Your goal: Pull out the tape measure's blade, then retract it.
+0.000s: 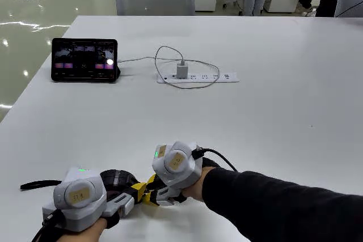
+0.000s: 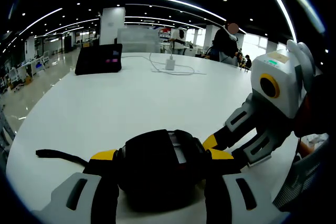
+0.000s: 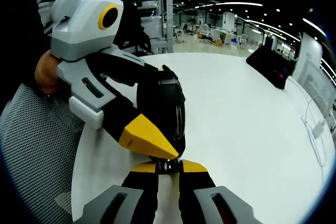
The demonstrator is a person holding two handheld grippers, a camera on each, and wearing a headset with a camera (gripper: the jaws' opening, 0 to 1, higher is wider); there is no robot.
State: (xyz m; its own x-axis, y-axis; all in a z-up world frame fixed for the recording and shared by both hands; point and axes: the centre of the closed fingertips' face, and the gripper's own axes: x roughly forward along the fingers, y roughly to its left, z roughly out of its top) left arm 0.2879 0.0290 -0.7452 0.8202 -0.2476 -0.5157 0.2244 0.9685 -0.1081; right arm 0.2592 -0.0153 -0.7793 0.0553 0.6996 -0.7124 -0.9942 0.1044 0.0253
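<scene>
The left gripper (image 2: 161, 157) has its yellow-tipped jaws clamped on either side of the black rounded tape measure (image 2: 163, 169), which sits on the white table (image 1: 255, 117) near its front edge. In the head view it lies between the two grippers. The tape measure's black wrist strap (image 1: 39, 185) trails off to the left across the tabletop. The right gripper (image 3: 167, 168) faces it, jaws pinched nearly together on the small metal end hook (image 3: 167, 164) at the case's mouth (little or no blade shows). Farther back stand a dark tablet (image 1: 84, 59) with a lit screen and a white power strip (image 1: 198, 77) with a looped cable.
</scene>
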